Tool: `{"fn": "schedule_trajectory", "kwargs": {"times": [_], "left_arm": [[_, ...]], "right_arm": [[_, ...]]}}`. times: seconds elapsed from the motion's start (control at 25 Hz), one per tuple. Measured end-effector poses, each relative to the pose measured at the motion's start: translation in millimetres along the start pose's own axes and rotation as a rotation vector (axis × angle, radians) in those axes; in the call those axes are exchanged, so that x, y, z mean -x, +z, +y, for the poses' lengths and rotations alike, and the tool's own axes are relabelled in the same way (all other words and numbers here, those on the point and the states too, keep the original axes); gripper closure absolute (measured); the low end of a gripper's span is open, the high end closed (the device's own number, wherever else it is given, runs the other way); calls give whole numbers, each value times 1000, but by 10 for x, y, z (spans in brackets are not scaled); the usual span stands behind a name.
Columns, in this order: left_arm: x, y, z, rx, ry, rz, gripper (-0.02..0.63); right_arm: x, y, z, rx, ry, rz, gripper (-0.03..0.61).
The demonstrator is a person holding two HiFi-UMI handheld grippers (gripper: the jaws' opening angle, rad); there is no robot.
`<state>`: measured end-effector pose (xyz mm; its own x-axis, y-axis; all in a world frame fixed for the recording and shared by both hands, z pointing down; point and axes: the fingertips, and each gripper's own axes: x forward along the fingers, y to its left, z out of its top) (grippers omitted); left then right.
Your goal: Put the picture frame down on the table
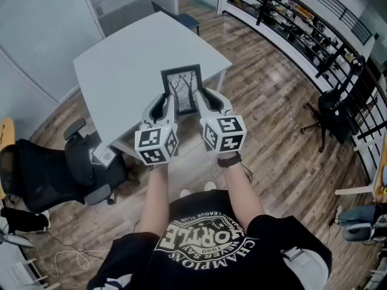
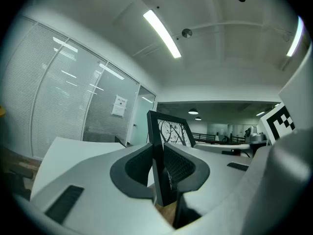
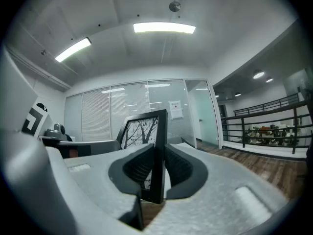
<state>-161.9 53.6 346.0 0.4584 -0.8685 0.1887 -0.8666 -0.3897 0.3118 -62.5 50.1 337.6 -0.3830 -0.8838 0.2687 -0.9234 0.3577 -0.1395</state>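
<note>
The left gripper [image 2: 159,166] has its jaws pressed onto the left side bar of the picture frame [image 1: 182,84], the dark ribbed pads flat against the bar's front and back. The right gripper [image 3: 157,169] pinches the opposite side bar the same way, low on the bar. Both grippers have pale grey, smooth, rounded shells with black scooped pads, and each carries a cube with black-and-white square markers.

The frame is a slim rectangle with a black, square-edged moulding around a pale print of bare, dark branches. It is held in portrait, its long axis rising from the jaws, with the print facing back toward the person. In the head view it hangs between the two grippers at the near edge of the table [image 1: 127,59]. In both gripper views, wood floor [image 1: 275,110] shows under its lower end.

The table top is plain, light grey and matte. A black office chair [image 1: 51,171] stands near its left corner.
</note>
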Motion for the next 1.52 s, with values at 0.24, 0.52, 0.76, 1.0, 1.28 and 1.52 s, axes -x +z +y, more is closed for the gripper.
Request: {"fn": "schedule_trajectory", "kwargs": {"times": [0.24, 0.52, 0.76, 1.0, 1.28, 1.52], "left_arm": [[201, -36, 203, 26, 3, -12, 541], [233, -104, 261, 47, -32, -1, 540], [-42, -149, 289, 34, -27, 6, 540], [-613, -86, 491, 47, 0, 3, 541], [-1753, 270, 701, 30, 27, -34, 541], [-2636, 425, 585, 18, 40, -44, 541]], "right_arm": [[0, -71, 282, 26, 1, 0, 514], [-4, -170, 333, 22, -16, 21, 514], [-221, -287, 108, -53, -21, 51, 512], [-836, -221, -237, -99, 25, 45, 512], [-1823, 116, -934, -145, 80, 25, 512], [-2359, 327, -1659, -196, 98, 19, 514]]}}
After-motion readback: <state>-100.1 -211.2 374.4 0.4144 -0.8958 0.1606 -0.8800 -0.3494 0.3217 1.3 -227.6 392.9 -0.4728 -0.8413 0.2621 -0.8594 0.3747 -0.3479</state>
